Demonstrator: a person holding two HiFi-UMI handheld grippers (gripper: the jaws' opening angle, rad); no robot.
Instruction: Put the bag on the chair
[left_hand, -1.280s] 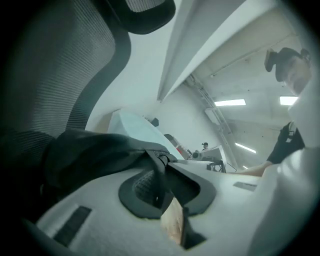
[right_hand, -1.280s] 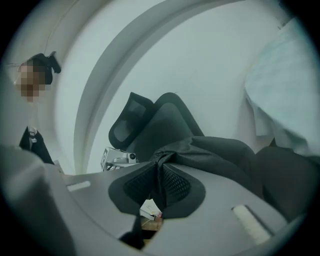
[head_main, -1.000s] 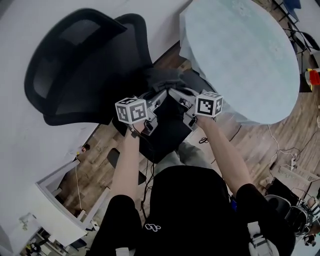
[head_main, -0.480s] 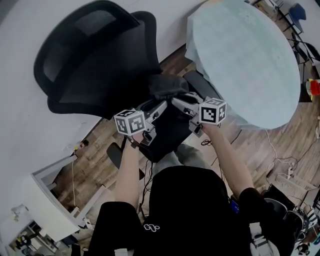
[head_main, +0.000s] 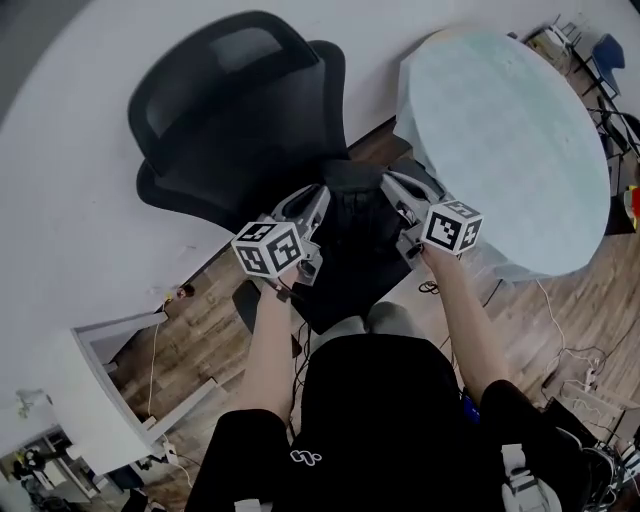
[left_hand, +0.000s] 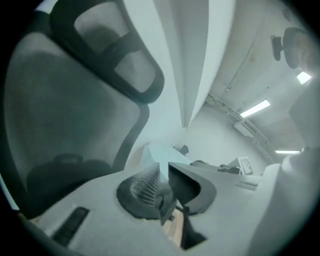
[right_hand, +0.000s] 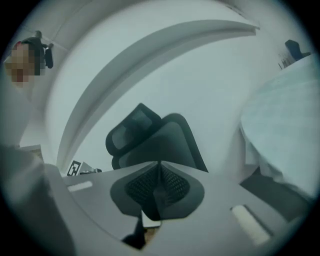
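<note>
**Bag pinched by both grippers, in front of the chair**

Head view:
- The left gripper (head_main: 316, 197) and right gripper (head_main: 392, 183) angle in toward each other.
- The black bag (head_main: 352, 232) is between the two sets of jaws, and each set nips a top edge.
- The chair (head_main: 232, 125) is black, and its backrest is beyond the jaw tips, toward the left gripper's side.
- The round table (head_main: 510, 150) with a pale cover is outboard of the right gripper.
- The bag's lower part runs back from the jaws toward the person. It's black on black down there, so I can't tell whether it touches the seat or hangs clear.

Left gripper view:
- The left gripper (left_hand: 164, 168) has its jaws narrow and closing.
- A dark strip of the bag (left_hand: 167, 204) is wedged between the pads, low in the gap.
- The chair (left_hand: 60, 110) backrest and headrest fill the space ahead and left of the jaws, close.
- A white wall and ceiling lights are ahead to the right.

Right gripper view:
- The right gripper (right_hand: 160, 165) has its jaws almost together and closing, with the tips meeting.
- A dark fold of the bag (right_hand: 156, 202) is caught between the ribbed pads, behind the tips.
- The chair (right_hand: 150, 137) is straight ahead past the tips, upright and apart from them.
- The table (right_hand: 285, 130) edge is to the right of the jaws.
</note>
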